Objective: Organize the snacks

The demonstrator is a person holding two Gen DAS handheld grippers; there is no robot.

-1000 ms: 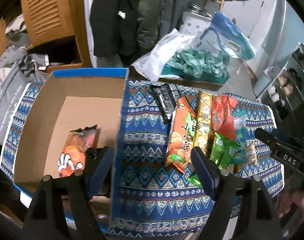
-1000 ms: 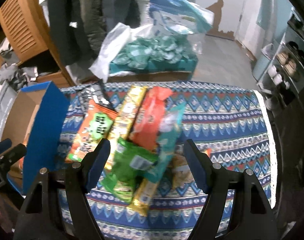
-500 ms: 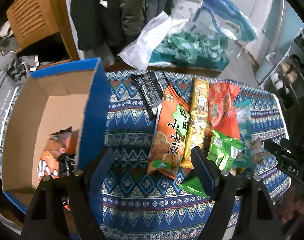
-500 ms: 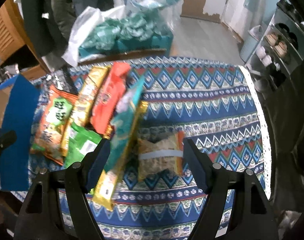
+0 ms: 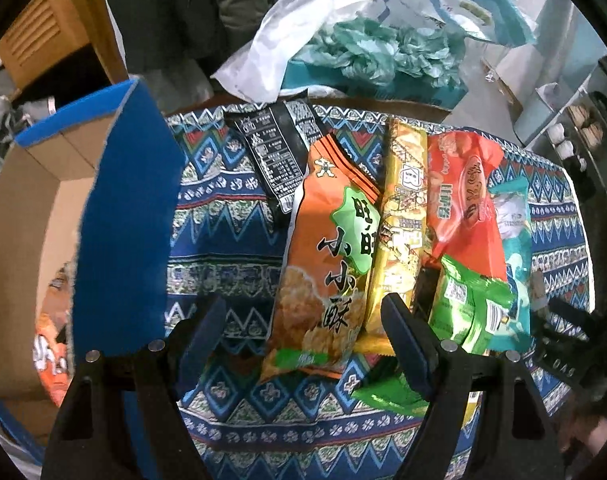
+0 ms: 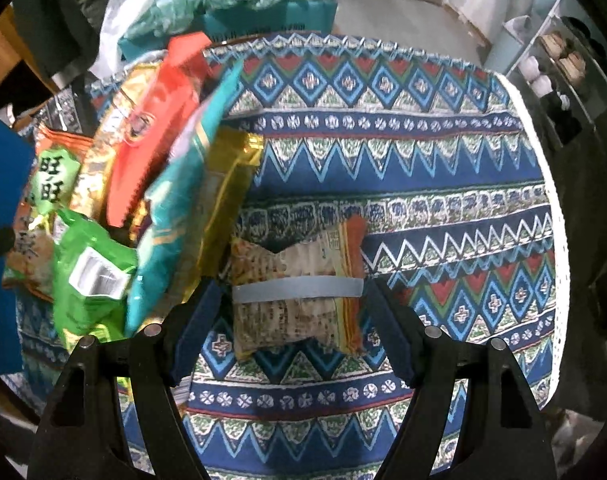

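Note:
A pile of snack packets lies on the patterned tablecloth [image 5: 231, 240]: an orange packet with a green label [image 5: 327, 272], a yellow packet [image 5: 399, 216], a red packet [image 5: 463, 208], a green packet [image 5: 467, 308], a teal packet [image 5: 511, 220] and a black packet [image 5: 279, 152]. My left gripper [image 5: 303, 340] is open, with the orange packet's lower end between its fingers. A blue cardboard box [image 5: 119, 232] at the left holds an orange packet [image 5: 49, 356]. My right gripper [image 6: 291, 328] is open around a small cracker packet [image 6: 299, 284] lying apart from the pile [image 6: 159, 184].
Behind the table stand a teal box with crumpled green bags [image 5: 375, 52] and a white plastic bag [image 5: 275, 52]. Coats hang at the back. A shelf with cups [image 6: 551, 68] is at the right, past the table's edge [image 6: 559, 240].
My left gripper has moved right from over the box to the orange packet. My right gripper has moved right and down from the pile to straddle the cracker packet.

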